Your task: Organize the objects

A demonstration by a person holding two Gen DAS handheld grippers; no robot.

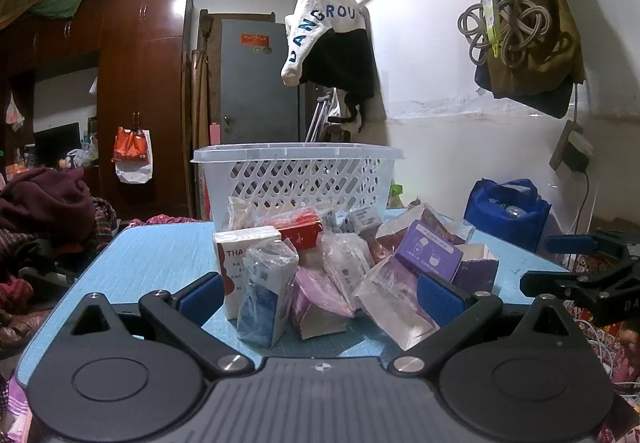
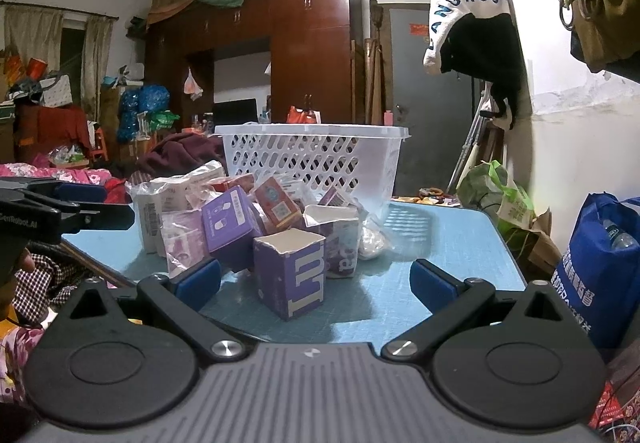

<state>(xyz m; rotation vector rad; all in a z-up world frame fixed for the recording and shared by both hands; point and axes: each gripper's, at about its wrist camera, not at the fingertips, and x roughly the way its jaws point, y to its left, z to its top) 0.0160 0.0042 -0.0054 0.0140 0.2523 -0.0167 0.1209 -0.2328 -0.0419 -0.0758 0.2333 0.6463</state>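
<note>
Both tongs, left (image 1: pixel 320 299) and right (image 2: pixel 316 285), gape empty. Risk: crowded boxes before white basket (image 2: pixel 312 159); torn purple carton (image 2: pixel 290 275) topples if nudged.

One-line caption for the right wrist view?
Open right gripper faces a torn purple box before a white basket.

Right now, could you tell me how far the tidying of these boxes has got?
Nothing looks done: no item shows through the basket's slotted walls. Nothing is in hand; the left tool and the right tool are both open. All the boxes and packets are piled on the blue table in front of the basket.
</note>
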